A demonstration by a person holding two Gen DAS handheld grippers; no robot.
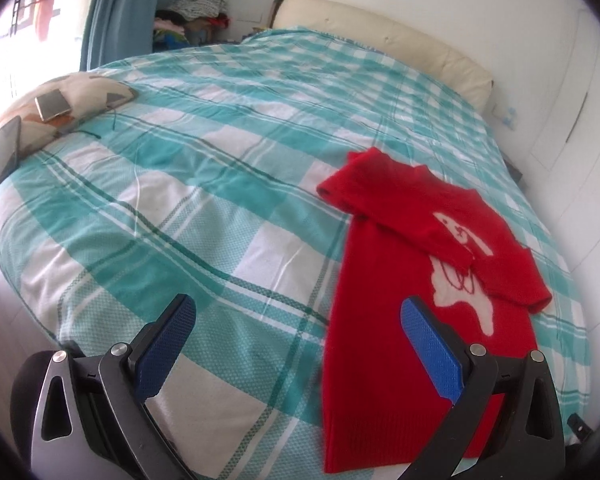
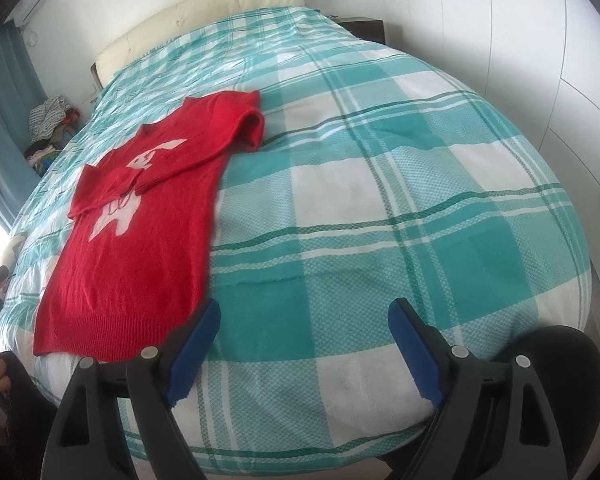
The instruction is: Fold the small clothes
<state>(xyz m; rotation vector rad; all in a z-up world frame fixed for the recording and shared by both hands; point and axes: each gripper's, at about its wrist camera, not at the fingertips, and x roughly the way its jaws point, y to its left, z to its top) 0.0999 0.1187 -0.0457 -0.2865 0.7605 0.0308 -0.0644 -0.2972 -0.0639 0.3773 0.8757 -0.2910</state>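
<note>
left wrist: left tongs (image 1: 296, 320) gaping wide, empty, above bed (image 1: 204, 184); red sweater (image 1: 384, 344) flat on bed, both sleeves folded across chest | right wrist: right tongs (image 2: 304, 320) spread, empty; sweater (image 2: 140, 248) lies left of them

place: home bedroom | evidence: bed (image 2: 380, 200), headboard (image 2: 204, 8), curtain (image 1: 120, 8)
</note>
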